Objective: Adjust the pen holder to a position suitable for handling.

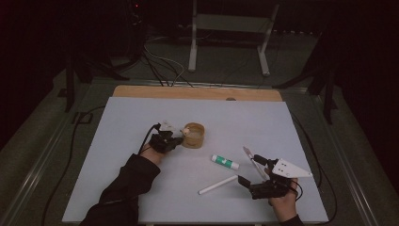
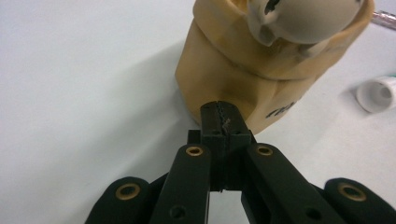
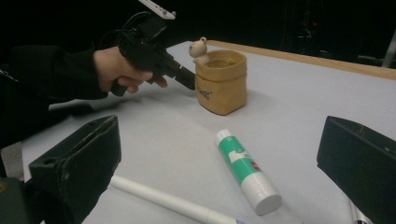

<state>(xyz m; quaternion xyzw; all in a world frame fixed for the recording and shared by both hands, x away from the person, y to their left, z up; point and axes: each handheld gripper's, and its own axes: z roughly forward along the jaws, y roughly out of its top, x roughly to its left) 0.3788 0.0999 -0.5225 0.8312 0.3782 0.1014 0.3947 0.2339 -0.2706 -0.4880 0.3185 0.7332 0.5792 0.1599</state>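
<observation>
1. Over on the left, the left tongs (image 1: 178,140) are pressed together, jaws clenched tight with nothing visible between them, tips right up against the side wall of the tan pot (image 1: 193,135). In the left gripper view those tips (image 2: 219,119) sit at the pot's (image 2: 233,70) lower wall; whether they actually touch it, I cannot tell.
2. The pot stands upright near the middle of the pale grey surface (image 1: 263,117), shaped like a rolled-down paper bag, dark lettering on its side.
3. A little pale bear figure (image 3: 200,48) perches on the pot's rim, on the side nearest the left hand (image 3: 122,70).
4. Swing to the right: the right tongs (image 1: 249,165) are released, jaws spread wide apart and holding nothing, hovering low over the near right part of the surface.
5. Between those open jaws in the right gripper view lies a glue stick (image 3: 246,170), green and white, flat on its side, white cap toward the camera.
6. Just beside it, nearer the person, a white pen (image 1: 218,185) lies flat too, apart from the glue stick (image 1: 225,162).
7. A silvery, slim object (image 1: 248,153) pokes out by the right tongs' far jaw; too small to identify.
8. Glue stick and pot sit near each other, not touching.
</observation>
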